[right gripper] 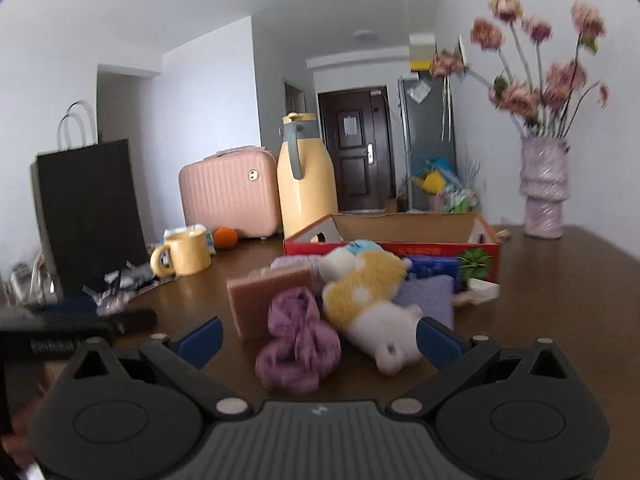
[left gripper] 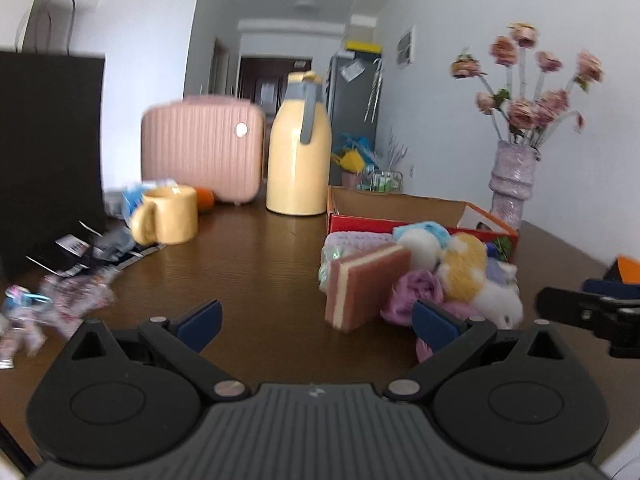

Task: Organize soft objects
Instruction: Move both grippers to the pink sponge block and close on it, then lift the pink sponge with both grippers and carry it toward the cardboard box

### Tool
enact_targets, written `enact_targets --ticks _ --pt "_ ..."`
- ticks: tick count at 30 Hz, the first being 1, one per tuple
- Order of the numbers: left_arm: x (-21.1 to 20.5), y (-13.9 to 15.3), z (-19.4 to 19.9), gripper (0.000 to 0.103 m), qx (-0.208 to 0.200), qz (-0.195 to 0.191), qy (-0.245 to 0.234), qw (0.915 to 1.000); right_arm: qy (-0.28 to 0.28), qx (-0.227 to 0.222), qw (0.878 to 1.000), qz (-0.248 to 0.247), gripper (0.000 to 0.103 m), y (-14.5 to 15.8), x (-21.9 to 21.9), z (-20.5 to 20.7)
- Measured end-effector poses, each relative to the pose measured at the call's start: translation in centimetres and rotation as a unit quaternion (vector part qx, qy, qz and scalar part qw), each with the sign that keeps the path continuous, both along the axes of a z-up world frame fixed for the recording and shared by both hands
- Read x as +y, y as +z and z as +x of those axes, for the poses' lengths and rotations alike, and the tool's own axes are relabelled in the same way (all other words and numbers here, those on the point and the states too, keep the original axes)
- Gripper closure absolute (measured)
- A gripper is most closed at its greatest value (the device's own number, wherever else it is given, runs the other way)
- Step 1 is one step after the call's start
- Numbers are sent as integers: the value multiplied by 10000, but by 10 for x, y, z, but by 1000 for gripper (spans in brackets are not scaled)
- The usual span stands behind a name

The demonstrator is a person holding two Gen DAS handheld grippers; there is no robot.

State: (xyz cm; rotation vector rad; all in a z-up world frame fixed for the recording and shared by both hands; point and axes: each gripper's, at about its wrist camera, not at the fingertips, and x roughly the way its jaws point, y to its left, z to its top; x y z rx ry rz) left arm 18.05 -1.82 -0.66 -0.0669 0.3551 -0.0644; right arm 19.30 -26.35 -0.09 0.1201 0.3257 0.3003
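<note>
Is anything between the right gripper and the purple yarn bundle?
Nothing visible. The right gripper has open jaws, and the purple yarn bundle lies directly ahead between them on the table. The plush toy sits beside it, to the right.

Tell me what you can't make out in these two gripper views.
- Box interior: both views, hidden by its front wall.
- Wrappers by the left edge: left view, motion-blurred.
- Folded lavender cloth: left view, mostly behind the sponge.
- Plush toy face: right view, blurred.
</note>
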Motion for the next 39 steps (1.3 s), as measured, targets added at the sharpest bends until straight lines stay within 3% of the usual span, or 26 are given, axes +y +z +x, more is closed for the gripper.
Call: enact_targets --ticks 2,5,8,11,12,13,15,16,17,22,26,29,33,39 --pt "3 3 26 2 198 -205 -14 9996 144 179 9997 78 8 5 3 38" --pt "7 8 65 21 433 -572 -215 9972 396 350 9986 81 25 9 15 89" --pt "10 8 100 34 723 -993 -379 9917 602 536 9967 120 31 8 27 137" --pt "17 -2 131 46 1297 -1510 -302 9795 876 930 9915 248 36 2 39 182" --pt "19 -6 138 57 1487 -1695 -298 9738 947 1032 9898 263 37 0 41 192" --pt "23 -10 145 62 1644 -1865 -343 9680 1019 1122 9882 242 41 -3 44 200" --pt "34 -18 154 69 1823 -2372 -490 9530 1116 1201 9863 180 53 -6 48 207" --pt "38 -19 156 69 1853 -2542 -555 9476 1173 1218 9854 197 66 -6 50 210" --pt "41 -20 158 69 1893 -2618 -557 9447 1218 1271 9839 319 69 -5 51 212" --pt "47 -2 138 69 1520 -2542 -652 9529 1250 999 9866 326 70 13 52 187" --pt "44 25 100 69 1076 -2469 -1128 9564 1129 192 9934 26 70 41 44 123" --pt "24 33 72 69 986 -2359 -1545 9543 864 -58 9962 -2 70 47 22 75" --pt "-14 24 45 69 893 -1955 -2047 9549 453 -105 9988 127 70 24 -16 30" --pt "-62 3 28 69 1025 -1368 -2398 9556 -58 -6 9998 193 70 -11 -46 -6"
